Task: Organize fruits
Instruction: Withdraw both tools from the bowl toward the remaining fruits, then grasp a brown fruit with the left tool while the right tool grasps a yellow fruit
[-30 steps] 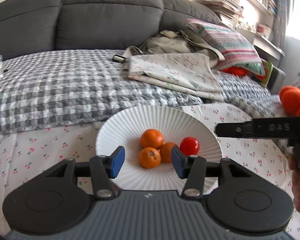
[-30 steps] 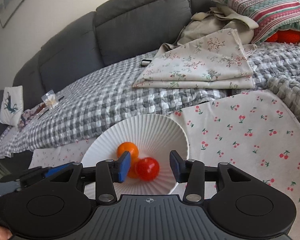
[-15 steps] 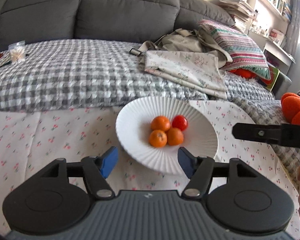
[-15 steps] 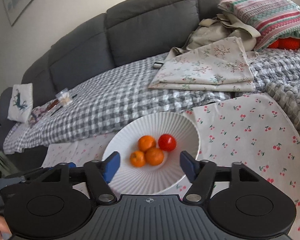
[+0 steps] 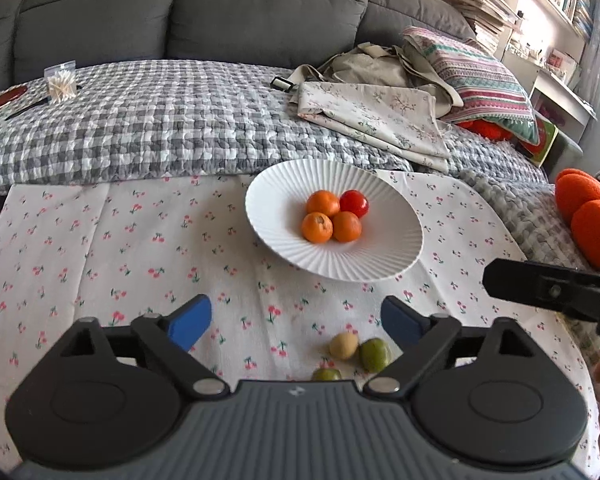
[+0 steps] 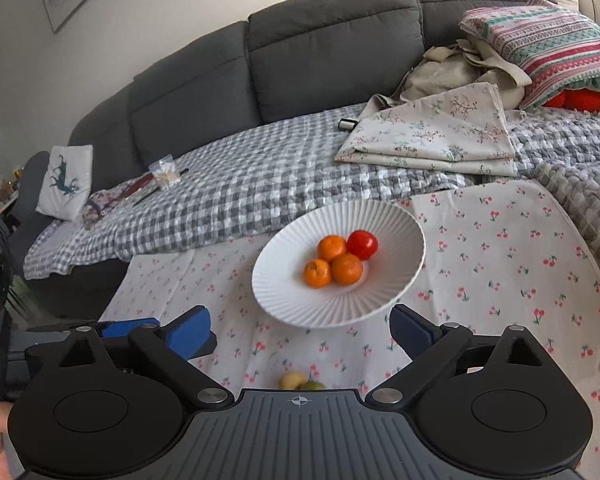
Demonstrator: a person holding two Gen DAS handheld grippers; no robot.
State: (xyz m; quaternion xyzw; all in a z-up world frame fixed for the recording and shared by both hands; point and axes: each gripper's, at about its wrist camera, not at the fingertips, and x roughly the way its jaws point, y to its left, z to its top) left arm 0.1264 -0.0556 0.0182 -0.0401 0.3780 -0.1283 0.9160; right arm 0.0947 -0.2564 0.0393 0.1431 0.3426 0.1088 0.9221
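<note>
White cherry-print cloth [image 5: 100, 248] fills more of my view since I pulled both grippers back. Left gripper [image 5: 296, 320] and right gripper [image 6: 300, 326] gape, empty. Small green and yellow fruits [image 5: 358, 350], perhaps three, now appear nearby; next for the ribbed white plate [image 5: 284, 208] holding oranges and tomato.

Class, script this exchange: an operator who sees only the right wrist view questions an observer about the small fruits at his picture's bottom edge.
Operator: How many loose fruits lie short of the plate?
Observer: Three: a tan fruit, a green fruit, and a second green fruit half hidden behind the left gripper.
Operator: What lies off to my right?
Observer: Orange plush toys on a grey knit blanket.
</note>
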